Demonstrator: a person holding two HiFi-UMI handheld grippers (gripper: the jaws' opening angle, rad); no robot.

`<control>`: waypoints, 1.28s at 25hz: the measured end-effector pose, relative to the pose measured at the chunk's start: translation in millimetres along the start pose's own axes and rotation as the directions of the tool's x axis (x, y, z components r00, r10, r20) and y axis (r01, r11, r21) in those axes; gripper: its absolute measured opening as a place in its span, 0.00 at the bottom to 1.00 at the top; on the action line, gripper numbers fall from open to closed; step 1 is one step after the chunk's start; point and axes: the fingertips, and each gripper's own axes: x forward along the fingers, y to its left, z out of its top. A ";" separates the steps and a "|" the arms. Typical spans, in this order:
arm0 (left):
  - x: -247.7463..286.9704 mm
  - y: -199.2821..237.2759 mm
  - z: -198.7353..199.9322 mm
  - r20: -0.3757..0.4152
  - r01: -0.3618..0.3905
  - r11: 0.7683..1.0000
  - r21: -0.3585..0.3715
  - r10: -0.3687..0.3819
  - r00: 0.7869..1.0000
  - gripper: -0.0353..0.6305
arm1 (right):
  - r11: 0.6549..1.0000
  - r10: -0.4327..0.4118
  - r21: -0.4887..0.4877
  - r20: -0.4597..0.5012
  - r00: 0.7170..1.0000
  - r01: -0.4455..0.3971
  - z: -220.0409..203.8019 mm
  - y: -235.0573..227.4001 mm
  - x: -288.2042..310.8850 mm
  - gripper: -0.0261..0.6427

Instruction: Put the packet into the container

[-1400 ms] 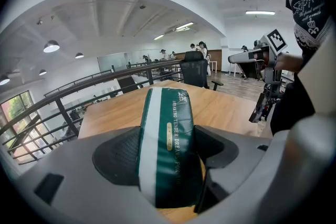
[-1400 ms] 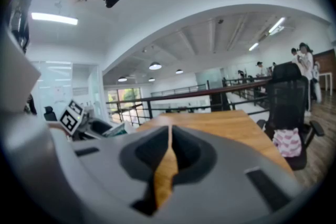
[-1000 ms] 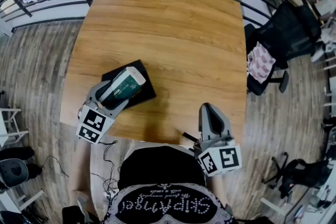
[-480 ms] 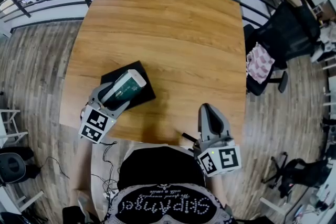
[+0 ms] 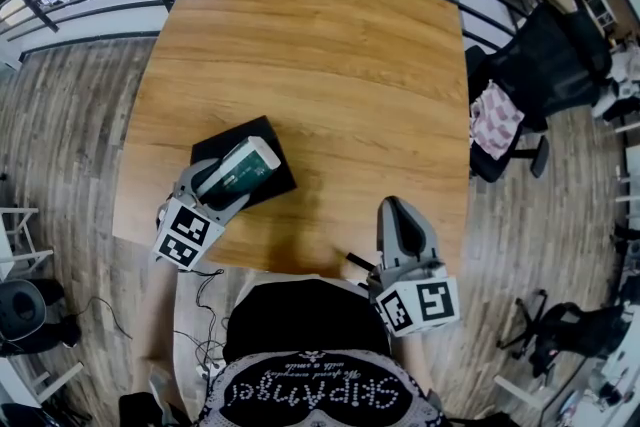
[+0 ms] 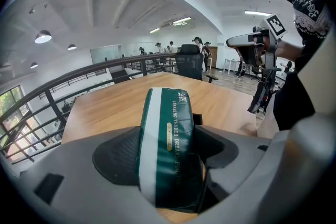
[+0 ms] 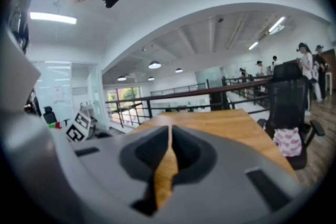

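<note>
Left claw (image 5: 218, 187) clamped on dark green packet (image 6: 169, 149), white stripe, gold lettering, over black container (image 5: 282, 175). Right claw (image 7: 169, 136) fully closed, empty, well apart from container.

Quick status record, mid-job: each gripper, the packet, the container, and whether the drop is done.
left gripper: fingers shut on the green packet
packet position: held over the black container, long axis pointing toward the far right; contact with it cannot be told
container: flat, on the wooden table near its near left edge
right gripper: fingers shut, nothing between them, at the table's near edge
drop: not yet done; packet not released
</note>
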 end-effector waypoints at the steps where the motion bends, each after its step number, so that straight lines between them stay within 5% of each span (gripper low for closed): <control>1: 0.2 -0.5 -1.5 -0.004 0.002 1.000 0.000 -0.002 1.000 0.57 | 1.000 0.000 0.000 0.000 1.000 0.000 -0.1 0.2 -0.2 0.10; 32: 32.1 -5.4 -35.3 -0.147 0.121 0.992 0.040 -0.114 0.983 0.57 | 1.000 0.005 0.003 -0.006 1.000 -0.005 -0.5 -0.6 2.1 0.10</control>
